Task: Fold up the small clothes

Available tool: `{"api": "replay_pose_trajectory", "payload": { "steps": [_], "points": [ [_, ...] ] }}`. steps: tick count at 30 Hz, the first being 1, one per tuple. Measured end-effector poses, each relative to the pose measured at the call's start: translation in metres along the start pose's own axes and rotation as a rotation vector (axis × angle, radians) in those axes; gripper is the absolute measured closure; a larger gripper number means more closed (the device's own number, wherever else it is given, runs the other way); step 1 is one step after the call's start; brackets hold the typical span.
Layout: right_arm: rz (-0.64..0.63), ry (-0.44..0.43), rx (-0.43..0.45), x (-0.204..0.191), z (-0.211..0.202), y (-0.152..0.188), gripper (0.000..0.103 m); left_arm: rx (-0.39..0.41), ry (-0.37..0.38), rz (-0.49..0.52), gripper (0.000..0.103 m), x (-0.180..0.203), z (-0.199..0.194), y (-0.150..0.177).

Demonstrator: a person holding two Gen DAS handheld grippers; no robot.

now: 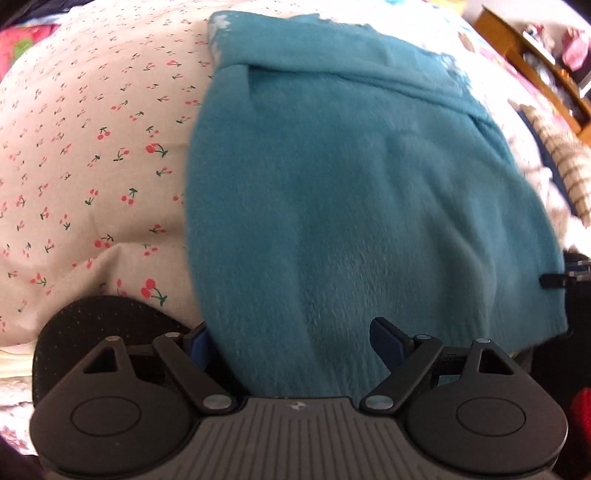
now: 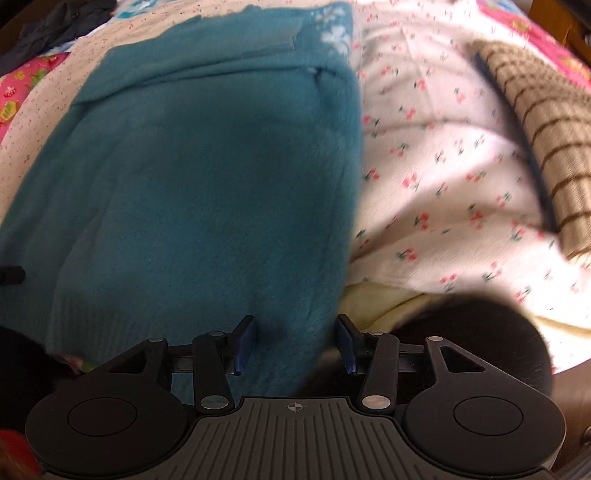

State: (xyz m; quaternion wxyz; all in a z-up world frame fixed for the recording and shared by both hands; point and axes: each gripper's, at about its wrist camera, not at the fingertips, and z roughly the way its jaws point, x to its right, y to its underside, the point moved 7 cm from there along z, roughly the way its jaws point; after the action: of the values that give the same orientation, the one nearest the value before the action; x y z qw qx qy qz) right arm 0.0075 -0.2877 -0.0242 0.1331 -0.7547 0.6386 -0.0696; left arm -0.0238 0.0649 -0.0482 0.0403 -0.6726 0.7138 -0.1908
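Hand-held gripper (image 1: 295,343) straddles fuzzy teal sweater (image 1: 351,203).

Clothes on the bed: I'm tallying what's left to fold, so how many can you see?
3: a teal sweater between both grippers, a checked garment to its right, a dark garment far left. Others may be hidden.

Both wrist views look closely forward, sharing the teal sweater (image 1: 351,192).

A fuzzy teal sweater (image 2: 207,177) with pale white flower motifs near its top lies on a white bedsheet (image 2: 443,155) dotted with small red cherries on green stems, beside a beige cloth (image 2: 546,140) crossed by brown checks.
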Motion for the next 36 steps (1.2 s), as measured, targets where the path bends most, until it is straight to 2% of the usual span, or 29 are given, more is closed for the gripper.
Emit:
{"api": "replay_pose_trajectory", "payload": {
  "steps": [3,5,8,10,13,16,18,20,22,24,26,29,36],
  "points": [
    [0.044,-0.046,0.002,0.000,0.003,-0.002,0.055,0.005,-0.004,-0.010,0.015,0.001,-0.001,0.001],
    [0.061,-0.064,0.010,0.002,0.002,-0.001,0.059,0.013,0.002,-0.030,0.021,0.000,-0.003,0.001],
    [0.084,-0.087,0.025,0.006,-0.004,0.001,0.071,0.026,0.011,-0.065,0.032,-0.004,-0.007,0.001],
    [0.092,-0.116,0.040,0.006,-0.009,0.000,0.078,0.029,0.029,-0.090,0.036,-0.003,-0.009,0.001],
    [0.102,-0.173,0.048,0.004,-0.011,-0.001,0.078,0.026,0.068,-0.117,0.036,0.000,-0.009,0.001],
    [0.103,-0.172,0.027,0.004,-0.003,-0.003,0.076,0.032,0.066,-0.125,0.036,0.002,-0.006,0.003],
    [0.116,-0.160,0.004,0.002,0.004,-0.005,0.076,0.024,0.056,-0.113,0.032,0.006,0.000,0.001],
    [0.111,-0.152,0.004,0.000,0.005,-0.006,0.076,0.009,0.054,-0.100,0.028,0.009,0.001,-0.001],
    [0.116,-0.155,0.012,-0.001,0.004,-0.005,0.076,0.006,0.054,-0.093,0.029,0.010,0.002,-0.002],
    [0.153,-0.179,0.026,0.000,0.006,-0.002,0.079,0.021,0.066,-0.113,0.035,0.006,0.000,-0.002],
    [0.185,-0.208,0.046,0.003,0.002,-0.001,0.082,0.043,0.079,-0.158,0.051,-0.002,-0.004,-0.001],
    [0.212,-0.242,0.081,0.003,-0.006,-0.001,0.086,0.073,0.099,-0.225,0.065,-0.011,-0.011,0.002],
    [0.215,-0.310,0.160,-0.008,-0.021,-0.006,0.087,0.129,0.121,-0.218,0.075,-0.011,-0.029,0.008]
  ]
}}
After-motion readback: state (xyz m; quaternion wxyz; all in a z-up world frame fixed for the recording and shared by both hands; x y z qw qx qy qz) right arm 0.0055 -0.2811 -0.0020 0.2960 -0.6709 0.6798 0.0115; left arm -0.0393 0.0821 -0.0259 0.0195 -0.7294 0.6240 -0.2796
